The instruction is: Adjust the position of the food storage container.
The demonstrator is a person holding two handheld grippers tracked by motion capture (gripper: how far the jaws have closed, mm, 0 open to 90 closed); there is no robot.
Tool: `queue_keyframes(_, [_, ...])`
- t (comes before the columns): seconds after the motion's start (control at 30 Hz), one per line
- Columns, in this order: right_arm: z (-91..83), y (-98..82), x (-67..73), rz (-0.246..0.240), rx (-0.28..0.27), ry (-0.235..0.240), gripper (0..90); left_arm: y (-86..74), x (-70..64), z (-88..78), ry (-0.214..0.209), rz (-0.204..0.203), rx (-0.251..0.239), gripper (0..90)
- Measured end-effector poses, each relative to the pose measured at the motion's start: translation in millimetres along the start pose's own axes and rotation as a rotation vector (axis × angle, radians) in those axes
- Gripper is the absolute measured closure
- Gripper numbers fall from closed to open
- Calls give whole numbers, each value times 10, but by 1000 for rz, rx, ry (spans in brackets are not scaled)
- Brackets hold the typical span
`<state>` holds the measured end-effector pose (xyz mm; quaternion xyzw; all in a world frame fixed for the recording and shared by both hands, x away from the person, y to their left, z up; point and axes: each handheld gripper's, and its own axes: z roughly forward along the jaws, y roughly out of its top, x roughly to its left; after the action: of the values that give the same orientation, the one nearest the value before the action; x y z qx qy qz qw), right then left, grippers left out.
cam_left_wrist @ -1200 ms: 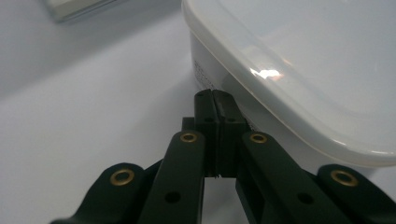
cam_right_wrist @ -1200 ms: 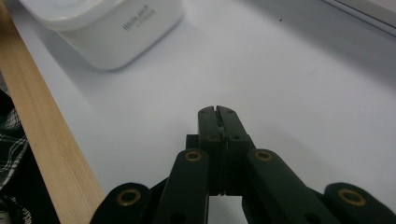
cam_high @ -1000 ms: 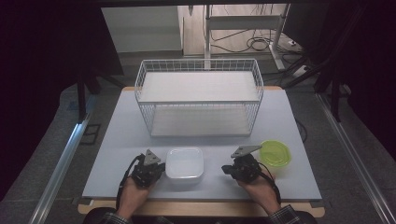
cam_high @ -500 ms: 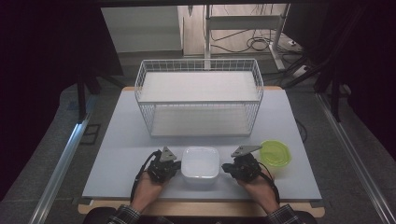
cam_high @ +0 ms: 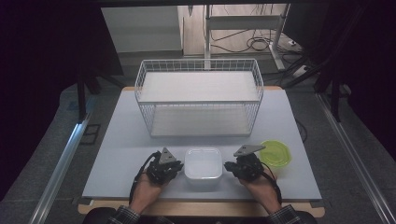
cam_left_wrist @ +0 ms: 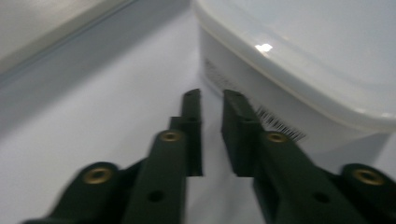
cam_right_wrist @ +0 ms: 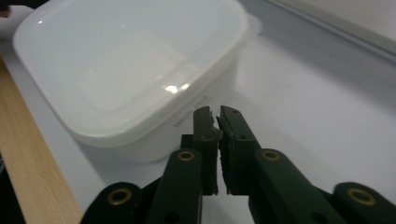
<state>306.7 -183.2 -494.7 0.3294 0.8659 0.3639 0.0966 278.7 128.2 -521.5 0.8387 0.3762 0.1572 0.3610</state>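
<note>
A white lidded plastic container (cam_high: 203, 168) stands near the table's front edge, between my two grippers. My left gripper (cam_high: 170, 167) rests just left of it. In the left gripper view its jaws (cam_left_wrist: 212, 95) have just been opening and stand a small gap apart with nothing between them, beside the container's wall (cam_left_wrist: 261, 93). My right gripper (cam_high: 238, 168) sits just right of the container. In the right gripper view its jaws (cam_right_wrist: 215, 112) have just been opening to a thin slit, empty, with the tips close to the container (cam_right_wrist: 126, 65).
A white wire basket (cam_high: 198, 95) stands across the middle of the table behind the container. A round green lid or dish (cam_high: 276, 153) lies right of my right gripper. The wooden table edge (cam_right_wrist: 32, 177) runs close behind the container.
My left gripper has moved right and the white container has slid right with it, closer to my right gripper. The right hand has stayed put.
</note>
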Motion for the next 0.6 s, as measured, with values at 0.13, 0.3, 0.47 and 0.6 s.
queue_keyframes(0.13, [-111,-35,-99,20,-24,-27,772,-67,41,-103,10,28,-26,622])
queue_keyframes(0.3, [-198,-34,-123,30,-61,-41,607,-154,39,-212,19,69,-47,441])
queue_keyframes(0.47, [-170,-61,-45,-18,-54,-53,431,-217,60,-270,-24,51,-55,284])
queue_keyframes(0.6, [-195,-85,-26,-30,-71,-41,333,-253,74,-343,-56,21,-86,193])
